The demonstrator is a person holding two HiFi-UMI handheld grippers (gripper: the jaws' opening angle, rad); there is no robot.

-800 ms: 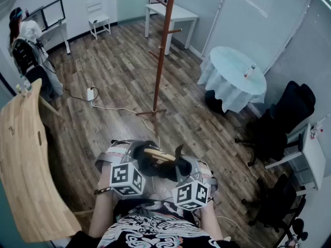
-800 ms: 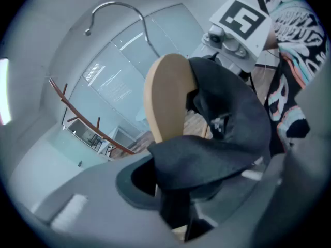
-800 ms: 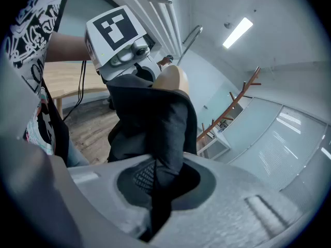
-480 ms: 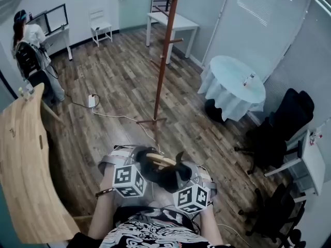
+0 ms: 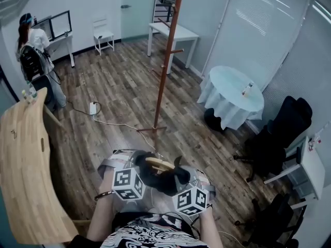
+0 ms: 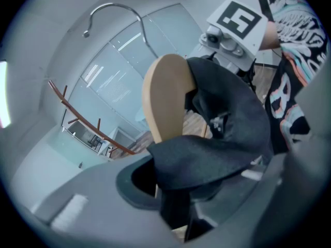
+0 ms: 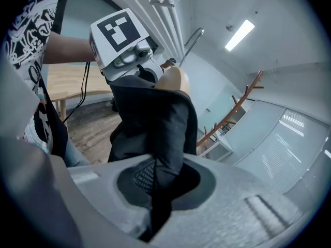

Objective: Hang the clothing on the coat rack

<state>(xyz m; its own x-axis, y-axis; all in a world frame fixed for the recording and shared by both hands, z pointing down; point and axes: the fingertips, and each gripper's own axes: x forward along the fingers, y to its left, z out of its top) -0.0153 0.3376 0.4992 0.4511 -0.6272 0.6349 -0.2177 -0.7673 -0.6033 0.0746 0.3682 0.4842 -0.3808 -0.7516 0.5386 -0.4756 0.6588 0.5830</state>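
**Hanger slung between both tongs, rack straight ahead and well apart**

Near: left tongs [image 5: 135, 165] are clamped on the dark cloth garment [image 5: 161, 175] where it wraps one end of the light wooden hanger [image 5: 156, 164]. Right tongs [image 5: 182, 179] are pinched tight on the same cloth at the other end. The garment is carried in the air just ahead of the person's chest, above the wood-plank floor [image 5: 114, 87]. The hanger's long axis runs across, tong to tong, roughly square to the line toward the rack. Its curved metal hook [image 6: 116, 9] points up and away from the person. Far: reddish-brown wooden coat rack [image 5: 165, 61], pole upright, pegs angled upward and set high. Neither tongs is clearly nearer. My read: the move is forward then up, with the hook leading onto a peg.
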